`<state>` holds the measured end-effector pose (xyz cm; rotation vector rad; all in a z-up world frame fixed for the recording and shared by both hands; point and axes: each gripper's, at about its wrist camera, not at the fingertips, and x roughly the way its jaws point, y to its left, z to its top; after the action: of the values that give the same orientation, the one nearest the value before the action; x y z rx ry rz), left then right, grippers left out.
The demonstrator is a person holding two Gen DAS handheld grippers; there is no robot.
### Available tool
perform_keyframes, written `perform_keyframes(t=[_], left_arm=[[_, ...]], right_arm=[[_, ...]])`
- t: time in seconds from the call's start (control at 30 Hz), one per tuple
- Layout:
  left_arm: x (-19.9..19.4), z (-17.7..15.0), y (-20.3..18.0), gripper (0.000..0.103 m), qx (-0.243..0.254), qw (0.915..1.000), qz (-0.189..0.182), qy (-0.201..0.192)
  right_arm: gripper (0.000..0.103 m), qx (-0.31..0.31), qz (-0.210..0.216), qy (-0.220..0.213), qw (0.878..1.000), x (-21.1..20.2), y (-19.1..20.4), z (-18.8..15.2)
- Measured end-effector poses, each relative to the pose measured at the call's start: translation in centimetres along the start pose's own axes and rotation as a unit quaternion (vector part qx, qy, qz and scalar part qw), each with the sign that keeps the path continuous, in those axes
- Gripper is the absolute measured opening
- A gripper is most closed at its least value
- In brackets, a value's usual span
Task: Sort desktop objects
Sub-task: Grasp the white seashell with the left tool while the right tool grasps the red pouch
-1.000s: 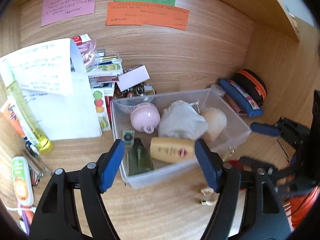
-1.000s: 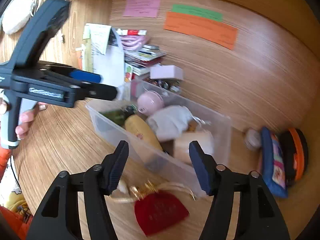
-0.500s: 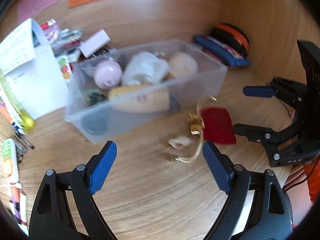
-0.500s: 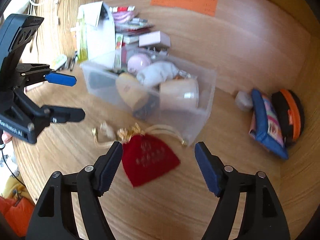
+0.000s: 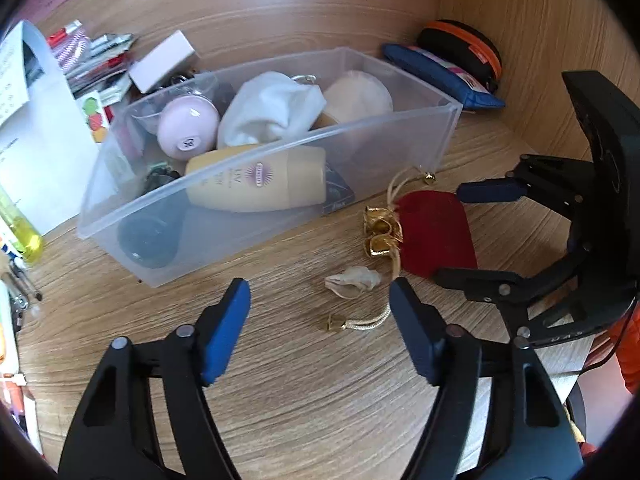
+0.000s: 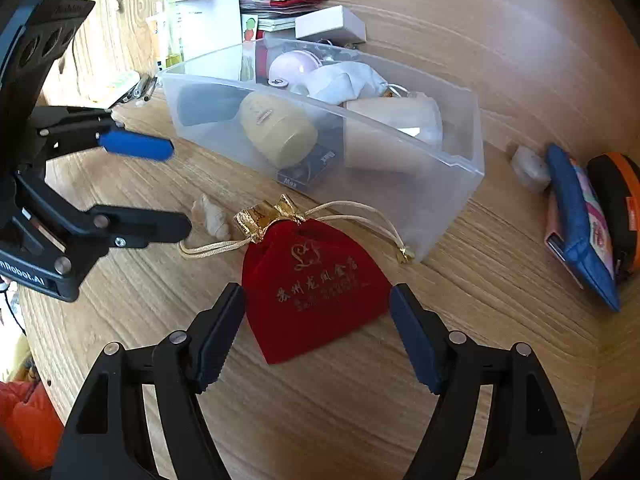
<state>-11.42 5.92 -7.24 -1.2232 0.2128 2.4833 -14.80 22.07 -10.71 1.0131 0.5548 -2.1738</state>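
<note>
A red velvet drawstring pouch [image 6: 316, 284] with gold trim lies on the wooden desk in front of a clear plastic bin [image 6: 448, 200]; it also shows in the left wrist view [image 5: 436, 236]. My right gripper [image 6: 316, 332] is open, its jaws on either side of the pouch's lower end. My left gripper [image 5: 320, 328] is open and empty, just short of a small pale shell [image 5: 352, 280] and a gold cord. The bin [image 5: 256, 224] holds a yellow bottle [image 5: 260, 180], a pink round case, a white cloth and a beige item.
A blue pouch [image 6: 580, 224] and a black-and-orange case [image 6: 620, 196] lie at the right by the wooden side wall. Papers, a white box [image 5: 164, 60] and stationery are piled behind the bin at the left. A yellow-green bottle [image 5: 20, 228] lies at far left.
Both grippers have drawn back from the bin and lowered towards the desk. The right gripper has closed in around the red pouch; the left now faces the shell and cord.
</note>
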Motion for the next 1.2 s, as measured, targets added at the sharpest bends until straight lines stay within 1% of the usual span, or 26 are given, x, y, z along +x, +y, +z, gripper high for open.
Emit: perform_keyframes(t=[0.1,0.13,0.2,0.27,0.4,0.47,0.53,0.57,0.6,0.67,0.83,0.97,1.0,1.03,1.1,1.17,1.2], left_arm=[[0.5,0.2,-0.1,0.069,0.003,1.0000,-0.006,0.003],[0.6,0.2,-0.1,0.067,0.005,0.9999,-0.009,0.005],[0.9,0.3,-0.3,0.061,0.010,0.9999,-0.008,0.008],[1.3,0.5,-0.4,0.055,0.012,0.9999,0.005,0.008],[1.9,0.3,-0.5,0.054,0.016,0.9997,0.004,0.015],[1.9,0.3,-0.5,0.053,0.017,0.9998,0.003,0.013],[1.9,0.3,-0.4,0.053,0.017,0.9998,0.002,0.012],[1.8,0.2,-0.3,0.053,0.017,0.9998,0.002,0.012],[1.8,0.3,-0.3,0.053,0.017,0.9998,0.001,0.012],[2.0,0.5,-0.6,0.049,0.019,0.9998,0.000,0.012],[2.0,0.8,-0.7,0.043,0.021,0.9996,-0.013,0.010],[1.9,0.8,-0.6,0.033,0.018,0.9995,-0.024,0.006],[1.9,0.8,-0.7,0.033,0.018,0.9995,-0.025,0.006],[1.9,0.9,-0.7,0.032,0.018,0.9995,-0.026,0.006],[2.0,0.9,-0.8,0.029,0.019,0.9995,-0.024,0.005],[1.9,0.9,-0.8,0.018,0.018,0.9996,-0.020,0.005],[1.9,1.0,-0.8,0.018,0.016,0.9996,-0.022,0.006]], right_arm=[[0.070,0.007,0.011,0.004,1.000,0.5,-0.4,0.2],[0.070,0.008,0.014,0.004,1.000,0.6,-0.5,0.2],[0.070,0.009,0.017,0.003,1.000,0.8,-0.7,0.2],[0.070,0.010,0.020,0.002,1.000,0.9,-0.7,0.3],[0.070,0.003,0.024,0.001,1.000,1.2,-0.6,0.5],[0.065,0.001,0.027,0.000,1.000,1.1,-0.5,0.5],[0.057,-0.004,0.032,-0.003,0.999,1.0,-0.3,0.5],[0.056,-0.006,0.032,-0.004,0.999,0.9,-0.1,0.5],[0.052,-0.010,0.034,-0.005,0.999,0.9,0.1,0.5],[0.048,-0.013,0.035,-0.007,0.999,0.8,0.3,0.4],[0.031,-0.015,0.045,-0.009,0.999,0.7,0.5,0.5],[0.023,-0.016,0.037,-0.007,0.999,0.6,1.0,0.5],[0.018,-0.021,0.032,-0.008,0.999,0.5,1.2,0.5],[0.016,-0.024,0.030,-0.008,0.999,0.5,1.3,0.5],[0.015,-0.025,0.024,-0.009,0.999,0.4,1.5,0.5],[0.012,-0.023,0.021,-0.010,0.999,0.3,1.5,0.5],[0.012,-0.020,0.021,-0.011,1.000,0.2,1.5,0.5]])
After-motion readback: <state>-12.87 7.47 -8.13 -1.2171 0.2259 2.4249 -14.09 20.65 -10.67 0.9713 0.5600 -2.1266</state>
